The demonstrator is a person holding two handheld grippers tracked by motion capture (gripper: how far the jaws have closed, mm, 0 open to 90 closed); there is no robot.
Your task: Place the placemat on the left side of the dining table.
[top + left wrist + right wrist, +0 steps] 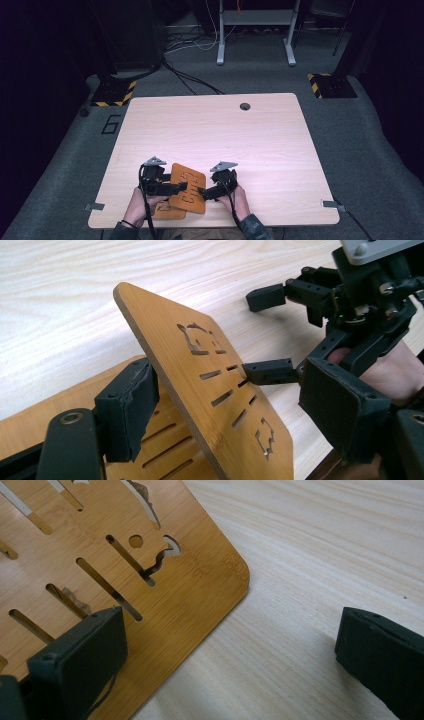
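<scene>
i straddle the tilted upper bamboo board [200,385] with my left gripper [225,405], jaws wide, pads not pressing, to lift it off the lower board [165,450]. my right gripper [225,655] stands open at its near right corner, one jaw touching the face to steady it.

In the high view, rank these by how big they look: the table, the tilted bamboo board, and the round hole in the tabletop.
1. Table, largest by far.
2. Tilted bamboo board, mid-sized, between both grippers.
3. Round hole, smallest; it lies farther from the camera, but the gap is too great to change the order.
</scene>
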